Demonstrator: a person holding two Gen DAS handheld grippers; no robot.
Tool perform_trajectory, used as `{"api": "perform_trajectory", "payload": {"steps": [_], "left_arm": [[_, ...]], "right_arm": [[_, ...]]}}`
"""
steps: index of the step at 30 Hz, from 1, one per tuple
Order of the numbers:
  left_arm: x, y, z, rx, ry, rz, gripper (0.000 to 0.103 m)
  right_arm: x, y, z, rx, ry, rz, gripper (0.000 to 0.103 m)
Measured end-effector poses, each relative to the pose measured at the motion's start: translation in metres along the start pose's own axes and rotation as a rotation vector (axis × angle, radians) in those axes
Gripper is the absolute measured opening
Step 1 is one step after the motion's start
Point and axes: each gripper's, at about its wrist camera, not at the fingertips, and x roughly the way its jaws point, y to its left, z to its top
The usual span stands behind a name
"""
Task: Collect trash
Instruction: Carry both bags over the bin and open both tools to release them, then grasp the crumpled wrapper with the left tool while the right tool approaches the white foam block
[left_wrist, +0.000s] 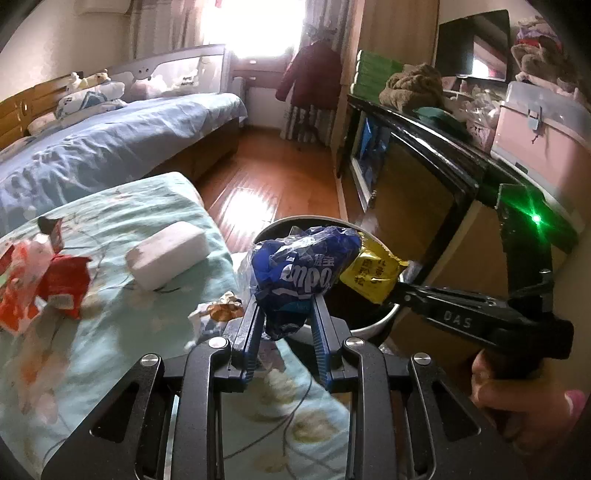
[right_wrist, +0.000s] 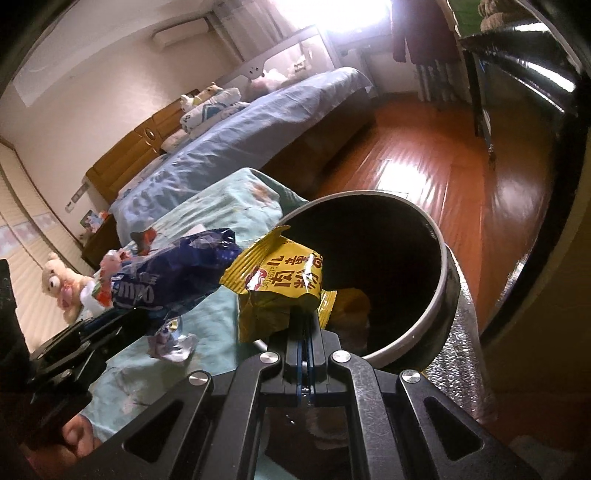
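A: Two wrappers up off the bed at once: blue wrapper (left_wrist: 303, 273) clamped in the left tool (left_wrist: 284, 317), yellow packet (right_wrist: 277, 291) pinched flat in the right tool (right_wrist: 306, 325), jaws pressed together on its lower edge.

B: Position relative to the bin (right_wrist: 448, 280)?

A: Yellow packet over the near rim, partly above the dark opening. Blue wrapper just beside it, toward the bed side, not yet clearly over the mouth.

B: So, carrying step, drop pending?

A: Looks that way. Next move probably calls for pushing both tools further over the opening, then parting the jaws, yellow first since nearer. Worth watching the crumpled blue one: bulky, could catch on the rim.

B: Remaining trash?

A: Plenty. From the left wrist view: red wrappers (left_wrist: 44, 284) on the teal floral cover (left_wrist: 110, 221), a small crumpled gold-and-white scrap (left_wrist: 221, 310) near the bed edge, plus a white block (left_wrist: 168, 251), unclear whether rubbish.

B: Anything only in the right wrist view?

A: Inside of the bin: something yellowish (right_wrist: 351, 306) already at the bottom. Also a plush toy (right_wrist: 62, 291) far left. Left view alone shows the hand (left_wrist: 517, 398) gripping the right tool.
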Motion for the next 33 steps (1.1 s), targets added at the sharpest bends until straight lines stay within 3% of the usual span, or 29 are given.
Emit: {"api": "perform_trajectory", "payload": {"steps": [12,18,22,33], "left_arm": [[0.029,-0.004,0.011,0.010,0.033,-0.018,0.027],[0.039,-0.005,0.011,0.012,0.064,-0.030,0.041],[0.036,0.001,0.008,0.009,0.061,-0.024,0.045],[0.005,0.043,-0.011,-0.057,0.038,0.033,0.046]], "right_arm": [[0.017,-0.018,0.015,0.025,0.025,-0.036,0.005],[0.022,-0.023,0.019,0.042,0.036,-0.054,0.011],[0.021,-0.021,0.019,0.041,0.028,-0.053,0.029],[0.013,0.007,0.016,0.016,0.010,0.001,0.032]]}}
